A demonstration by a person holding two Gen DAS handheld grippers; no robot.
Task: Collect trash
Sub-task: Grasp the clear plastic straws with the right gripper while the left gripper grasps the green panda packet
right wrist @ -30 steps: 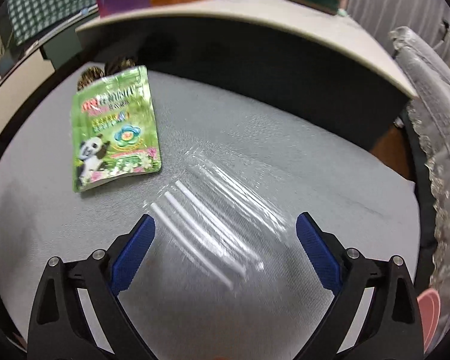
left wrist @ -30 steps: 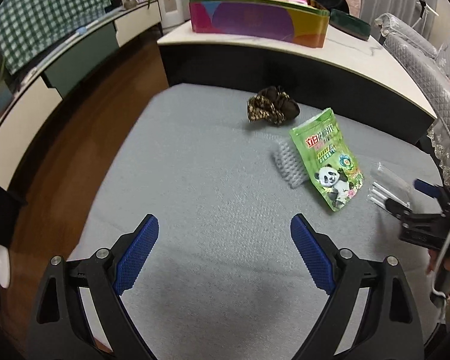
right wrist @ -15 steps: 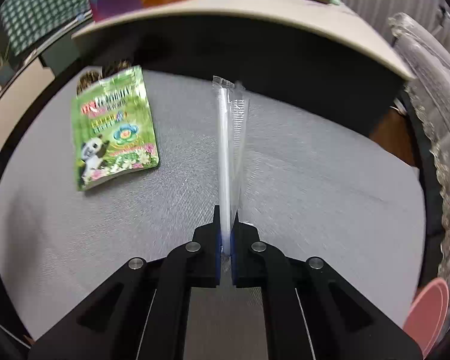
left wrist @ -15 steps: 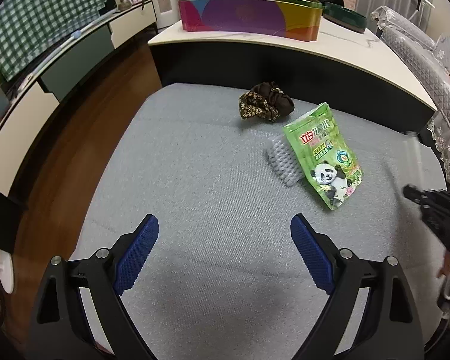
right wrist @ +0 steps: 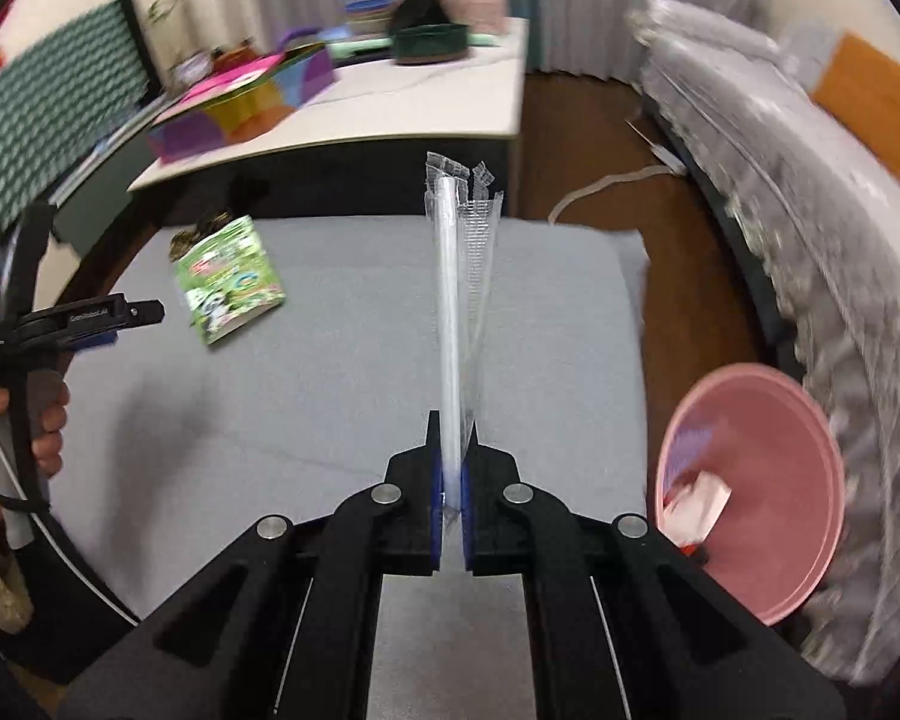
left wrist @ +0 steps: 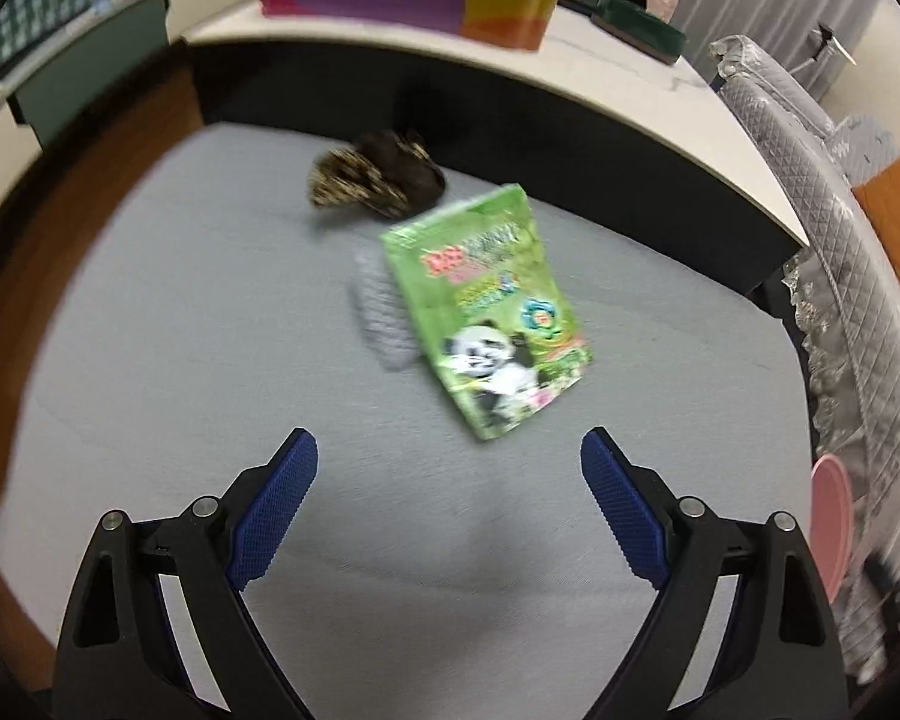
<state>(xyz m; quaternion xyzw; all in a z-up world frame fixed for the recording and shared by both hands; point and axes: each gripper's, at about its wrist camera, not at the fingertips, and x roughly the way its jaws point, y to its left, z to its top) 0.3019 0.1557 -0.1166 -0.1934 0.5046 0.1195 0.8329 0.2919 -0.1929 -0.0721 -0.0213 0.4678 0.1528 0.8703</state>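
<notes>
So the right gripper (right wrist: 450,480) is pinched tight on a clear plastic wrapper (right wrist: 462,276), which sticks straight up from its fingers above the grey mat (right wrist: 342,408). The pink bin (right wrist: 762,480) sits just off the mat's right edge, with some scraps inside. The left gripper (left wrist: 449,468) is spread wide, holding nothing, hovering over the mat near the green panda snack bag (left wrist: 492,318). That bag partly covers a greyish textured thing, and a brown scrunchie (left wrist: 378,180) lies just behind it.
</notes>
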